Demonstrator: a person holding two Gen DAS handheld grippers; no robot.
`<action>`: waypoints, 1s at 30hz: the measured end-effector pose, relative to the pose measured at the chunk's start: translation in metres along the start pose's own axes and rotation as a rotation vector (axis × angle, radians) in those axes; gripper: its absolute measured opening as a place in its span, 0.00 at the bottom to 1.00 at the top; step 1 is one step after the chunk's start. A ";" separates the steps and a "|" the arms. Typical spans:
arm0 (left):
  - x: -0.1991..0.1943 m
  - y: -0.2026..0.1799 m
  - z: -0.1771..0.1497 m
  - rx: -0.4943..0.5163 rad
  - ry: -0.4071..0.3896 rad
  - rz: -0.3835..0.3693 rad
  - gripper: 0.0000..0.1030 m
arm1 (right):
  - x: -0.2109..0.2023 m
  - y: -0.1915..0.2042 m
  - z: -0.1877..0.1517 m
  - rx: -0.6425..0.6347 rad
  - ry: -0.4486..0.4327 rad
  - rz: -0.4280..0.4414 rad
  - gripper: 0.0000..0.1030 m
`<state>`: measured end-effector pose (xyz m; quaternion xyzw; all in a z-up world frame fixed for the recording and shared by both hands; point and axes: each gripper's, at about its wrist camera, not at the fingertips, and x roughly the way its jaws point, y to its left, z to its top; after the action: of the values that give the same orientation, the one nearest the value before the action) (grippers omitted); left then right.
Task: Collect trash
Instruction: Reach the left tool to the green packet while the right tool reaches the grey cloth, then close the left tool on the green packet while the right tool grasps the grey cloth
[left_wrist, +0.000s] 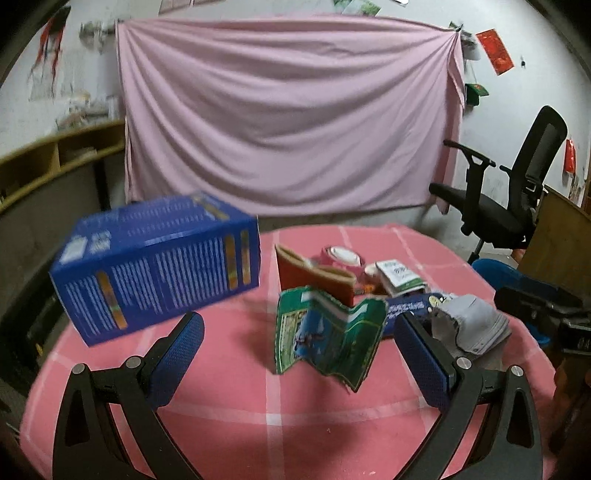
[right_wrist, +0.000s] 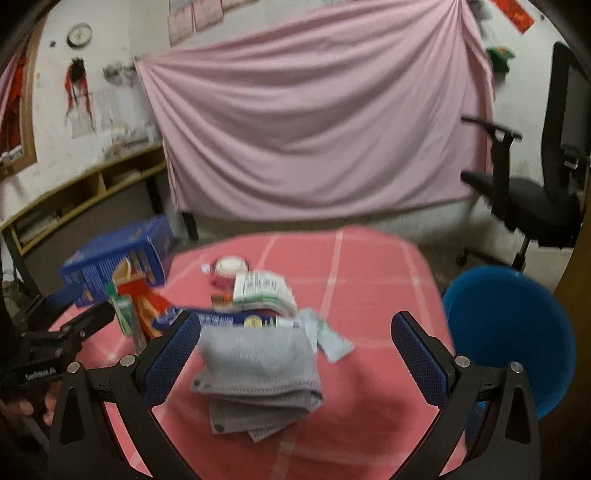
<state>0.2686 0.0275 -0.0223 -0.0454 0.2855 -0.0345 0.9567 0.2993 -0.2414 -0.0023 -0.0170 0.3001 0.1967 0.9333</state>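
Trash lies on a pink checked tablecloth (left_wrist: 229, 398). In the left wrist view my left gripper (left_wrist: 299, 336) is open and empty, its jaws either side of a crumpled green wrapper (left_wrist: 328, 336). Behind it stand a red carton (left_wrist: 314, 277), a pink-and-white tub (left_wrist: 341, 256) and a white-green packet (left_wrist: 397, 277). A big blue box (left_wrist: 159, 262) sits at the left. In the right wrist view my right gripper (right_wrist: 295, 339) is open and empty over a folded grey cloth (right_wrist: 258, 369). The white-green packet (right_wrist: 264, 290), the tub (right_wrist: 229, 269) and the blue box (right_wrist: 118, 258) lie beyond.
A blue bin (right_wrist: 513, 336) stands beside the table at the right. A black office chair (left_wrist: 509, 184) is behind it. A pink sheet (left_wrist: 288, 110) hangs on the far wall, with a wooden shelf (left_wrist: 59, 158) at the left.
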 end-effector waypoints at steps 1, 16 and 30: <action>0.003 0.001 0.000 0.000 0.019 -0.014 0.97 | 0.003 0.000 0.001 -0.001 0.016 0.011 1.00; 0.018 0.008 0.009 -0.002 0.192 -0.143 0.43 | 0.040 0.017 -0.008 -0.058 0.229 0.067 0.70; 0.000 -0.004 -0.013 0.013 0.159 -0.084 0.18 | 0.037 0.026 -0.015 -0.104 0.253 0.118 0.40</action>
<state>0.2614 0.0225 -0.0328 -0.0484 0.3583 -0.0798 0.9289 0.3086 -0.2067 -0.0336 -0.0725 0.4053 0.2628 0.8726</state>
